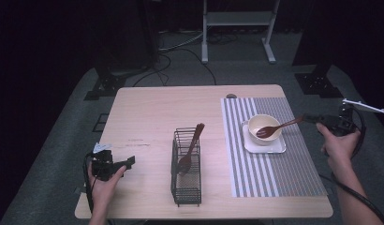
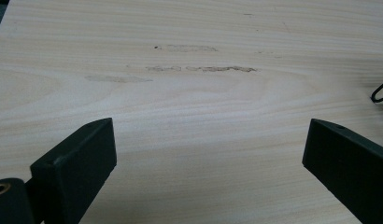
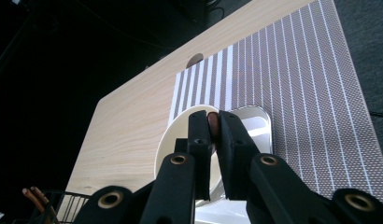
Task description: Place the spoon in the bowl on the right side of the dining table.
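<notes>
A brown wooden spoon (image 1: 278,126) rests with its head in a cream bowl (image 1: 263,124), which stands on a white square plate (image 1: 265,145) on the striped placemat (image 1: 274,173). My right gripper (image 1: 308,118) is shut on the spoon's handle end at the mat's right side. In the right gripper view the two jaws pinch the brown handle (image 3: 212,122) above the bowl (image 3: 171,140). A black wire basket (image 1: 186,168) at the table's middle holds another wooden spoon (image 1: 190,150), leaning upright. My left gripper (image 1: 129,161) rests open near the front left edge, its jaws wide over bare wood (image 2: 203,116).
The light wooden table (image 1: 148,112) has bare room between the basket and my left gripper. The basket's wire foot (image 2: 381,93) shows at the right edge of the left gripper view. A cable hole (image 1: 231,96) sits at the table's far edge. Dark floor, cables and a metal stand lie beyond.
</notes>
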Tool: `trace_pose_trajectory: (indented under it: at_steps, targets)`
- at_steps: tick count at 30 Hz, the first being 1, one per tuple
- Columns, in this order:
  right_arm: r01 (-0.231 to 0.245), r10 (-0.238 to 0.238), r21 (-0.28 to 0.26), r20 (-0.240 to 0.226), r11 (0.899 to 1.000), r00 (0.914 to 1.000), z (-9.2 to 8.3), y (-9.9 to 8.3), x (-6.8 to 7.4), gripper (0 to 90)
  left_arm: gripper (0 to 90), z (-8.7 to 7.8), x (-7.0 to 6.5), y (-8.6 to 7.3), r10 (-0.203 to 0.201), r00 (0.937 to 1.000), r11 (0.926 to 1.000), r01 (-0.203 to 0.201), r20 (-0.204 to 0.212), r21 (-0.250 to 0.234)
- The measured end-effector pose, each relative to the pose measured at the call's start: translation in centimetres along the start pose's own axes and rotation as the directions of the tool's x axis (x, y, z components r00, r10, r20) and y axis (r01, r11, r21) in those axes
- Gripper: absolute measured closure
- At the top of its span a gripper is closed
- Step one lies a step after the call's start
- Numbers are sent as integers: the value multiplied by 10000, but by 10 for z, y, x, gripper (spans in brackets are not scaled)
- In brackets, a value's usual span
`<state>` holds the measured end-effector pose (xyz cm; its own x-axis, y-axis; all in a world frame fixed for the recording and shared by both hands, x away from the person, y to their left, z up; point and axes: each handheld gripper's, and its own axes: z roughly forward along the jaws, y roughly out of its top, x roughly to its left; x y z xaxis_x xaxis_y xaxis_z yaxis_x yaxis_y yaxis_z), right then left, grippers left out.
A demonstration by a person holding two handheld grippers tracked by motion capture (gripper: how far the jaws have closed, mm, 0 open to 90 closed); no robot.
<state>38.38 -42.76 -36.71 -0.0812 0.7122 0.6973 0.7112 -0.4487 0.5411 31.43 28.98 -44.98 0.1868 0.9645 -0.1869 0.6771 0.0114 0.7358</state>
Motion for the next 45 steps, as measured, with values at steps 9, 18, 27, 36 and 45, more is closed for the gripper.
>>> trace_pose_trajectory:
  at_steps: [9,18,27,36,45]
  targets:
    - [-93,93,21,48,10000,9999,5,-3,-5,833,19,0,0,0,-22,10000,10000,22,14,3]
    - [-80,80,17,59,10000,10000,10,-3,-5,833,19,0,0,0,-39,10000,10000,39,25,9]
    - [-129,128,60,131,9999,9998,18,1,-7,833,19,2,0,2,-125,9999,9999,125,18,-4]
    - [-194,193,82,145,9998,9997,27,0,-10,832,19,0,1,1,-136,9999,9999,136,-39,-5]
    - [-371,372,144,-39,9992,9993,33,-5,-17,823,18,0,1,1,-64,10000,10000,64,-38,2]
